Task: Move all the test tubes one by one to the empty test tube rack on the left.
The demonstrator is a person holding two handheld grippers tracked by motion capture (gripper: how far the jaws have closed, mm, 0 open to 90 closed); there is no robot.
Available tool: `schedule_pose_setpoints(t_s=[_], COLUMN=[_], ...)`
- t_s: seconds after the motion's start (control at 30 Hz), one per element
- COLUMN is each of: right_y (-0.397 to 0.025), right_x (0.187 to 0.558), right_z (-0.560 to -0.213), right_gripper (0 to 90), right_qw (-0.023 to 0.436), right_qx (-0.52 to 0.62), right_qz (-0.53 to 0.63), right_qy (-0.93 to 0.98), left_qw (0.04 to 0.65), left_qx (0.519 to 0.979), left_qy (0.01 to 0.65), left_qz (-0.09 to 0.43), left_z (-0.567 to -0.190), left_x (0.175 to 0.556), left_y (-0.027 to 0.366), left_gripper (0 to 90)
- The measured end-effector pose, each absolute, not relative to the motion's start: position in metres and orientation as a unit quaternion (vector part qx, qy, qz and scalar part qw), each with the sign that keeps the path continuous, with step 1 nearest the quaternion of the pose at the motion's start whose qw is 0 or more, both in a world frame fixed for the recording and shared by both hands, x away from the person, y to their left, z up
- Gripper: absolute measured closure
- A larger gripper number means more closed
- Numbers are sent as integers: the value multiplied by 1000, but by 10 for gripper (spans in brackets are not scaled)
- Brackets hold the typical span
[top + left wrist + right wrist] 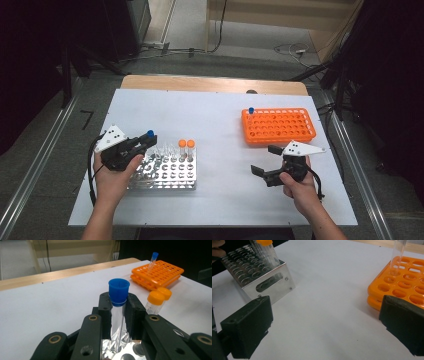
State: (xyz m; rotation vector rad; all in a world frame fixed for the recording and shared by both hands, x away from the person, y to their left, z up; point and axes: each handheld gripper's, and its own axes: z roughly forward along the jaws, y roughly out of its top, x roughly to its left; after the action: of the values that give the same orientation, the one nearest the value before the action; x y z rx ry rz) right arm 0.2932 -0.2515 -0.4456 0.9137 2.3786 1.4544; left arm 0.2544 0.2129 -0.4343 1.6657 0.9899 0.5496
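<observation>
Gripping one blue-capped tube (118, 305), left claw (142, 143) — right claw (265, 160) wide, empty; two orange-capped tubes (186, 146).

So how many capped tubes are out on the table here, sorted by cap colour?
Blue-capped tubes: 2, one held in the left claw over the metal rack, one standing in the orange rack at its far left corner.
Orange-capped tubes: 2, side by side in the metal rack.
Total: 4
</observation>
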Motion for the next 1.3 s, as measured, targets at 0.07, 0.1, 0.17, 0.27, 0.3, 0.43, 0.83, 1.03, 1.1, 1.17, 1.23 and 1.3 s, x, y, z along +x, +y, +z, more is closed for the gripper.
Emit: schedule_pose_setpoints(t_s=[0.07, 0.1, 0.17, 0.27, 0.3, 0.43, 0.83, 1.03, 1.1, 1.17, 1.23, 1.3], right_y=[-251, -251, -250, -249, -249, -252, -251, -242, -240, -239, -239, -237], right_x=[294, 295, 296, 301, 304, 314, 356, 382, 387, 393, 397, 400], right_z=[-446, -446, -447, -448, -449, -449, -441, -443, -446, -451, -457, -460], right_gripper=[0, 0, 0, 0, 0, 0, 108, 263, 324, 376, 423, 450], right_qw=[104, 105, 107, 111, 112, 119, 163, 176, 186, 189, 182, 179], right_qx=[311, 311, 310, 312, 317, 335, 387, 412, 416, 422, 428, 426], right_qz=[494, 494, 491, 491, 491, 495, 488, 466, 457, 455, 454, 452], right_qy=[806, 806, 807, 806, 804, 793, 765, 763, 764, 761, 760, 762], left_qw=[529, 525, 519, 508, 507, 498, 535, 553, 555, 555, 556, 557], left_qx=[703, 706, 713, 719, 720, 728, 700, 695, 697, 700, 701, 703], left_qy=[413, 411, 404, 400, 400, 405, 426, 419, 416, 414, 412, 409], left_qz=[236, 238, 243, 254, 254, 240, 206, 188, 181, 175, 170, 169], left_z=[-437, -438, -439, -439, -439, -441, -432, -426, -426, -426, -425, -424], left_x=[254, 254, 254, 252, 252, 253, 253, 252, 253, 254, 255, 254], left_y=[210, 209, 206, 204, 204, 205, 209, 207, 206, 204, 201, 198], left_gripper=[769, 769, 768, 767, 765, 703, 325, 128, 84, 36, 15, 6])
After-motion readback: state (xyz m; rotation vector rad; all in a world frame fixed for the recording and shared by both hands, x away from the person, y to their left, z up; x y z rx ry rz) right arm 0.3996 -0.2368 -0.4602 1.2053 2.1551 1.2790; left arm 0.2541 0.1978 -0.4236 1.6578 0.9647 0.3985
